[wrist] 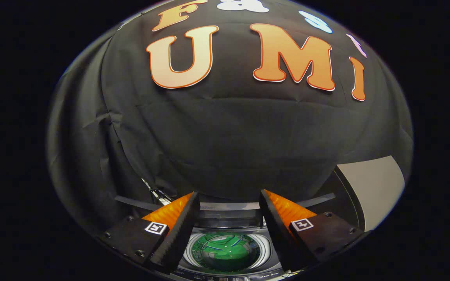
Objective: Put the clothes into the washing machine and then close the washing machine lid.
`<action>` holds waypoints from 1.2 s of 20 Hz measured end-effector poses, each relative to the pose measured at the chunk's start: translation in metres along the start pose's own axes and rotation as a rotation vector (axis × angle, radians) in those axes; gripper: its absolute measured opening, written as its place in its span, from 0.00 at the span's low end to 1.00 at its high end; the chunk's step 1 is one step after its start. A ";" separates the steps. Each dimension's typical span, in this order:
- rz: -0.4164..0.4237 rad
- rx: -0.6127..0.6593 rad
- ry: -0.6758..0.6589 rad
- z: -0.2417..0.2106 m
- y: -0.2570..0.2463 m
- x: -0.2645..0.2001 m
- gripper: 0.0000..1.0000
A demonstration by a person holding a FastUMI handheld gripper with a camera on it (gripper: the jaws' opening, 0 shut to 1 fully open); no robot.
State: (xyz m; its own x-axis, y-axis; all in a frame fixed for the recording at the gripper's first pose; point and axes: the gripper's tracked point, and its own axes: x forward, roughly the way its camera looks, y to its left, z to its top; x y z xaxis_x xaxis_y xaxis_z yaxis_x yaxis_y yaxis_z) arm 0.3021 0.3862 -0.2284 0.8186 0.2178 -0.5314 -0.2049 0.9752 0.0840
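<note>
Hovered above a small top-loading washing machine [225, 234], hand-held gripper [229, 203] with fingers spread well apart and nothing clamped between them. Looked down past the fingers into the open drum [225, 249], seen between them and a little below: something green and glossy inside, with pale streaks across it. Could not tell for certain whether this was a garment already dropped in or just the drum's own lining and reflections; judged it likely to be the clothes, lying inside the round white rim [264, 244]. No other garment seen near the fingers.

Judged the loading step as probably finished, or close to it, given the empty grasp and the filled drum. Lid [229, 206] apparently still up: a grey panel standing behind the opening, just beyond the fingertips. Closing it therefore judged as the part left to do, calling for a push or a pinch on that raised edge.

Machine set low in a booth hung with wrinkled black cloth [225, 136] all round. A pale flat panel [373, 187] off to the right of the machine, well apart from it; purpose unclear. Supporting surface under the machine hidden.
</note>
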 end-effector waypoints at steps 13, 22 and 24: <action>0.014 0.003 0.021 -0.031 0.001 -0.011 0.99; 0.015 0.007 0.045 -0.055 0.000 -0.013 0.99; 0.007 0.009 0.070 -0.067 -0.004 -0.009 0.99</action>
State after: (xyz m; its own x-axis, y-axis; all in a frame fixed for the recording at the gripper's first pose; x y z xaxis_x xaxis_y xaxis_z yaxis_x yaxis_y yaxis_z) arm 0.2593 0.3779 -0.2803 0.7777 0.2212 -0.5885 -0.2050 0.9741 0.0953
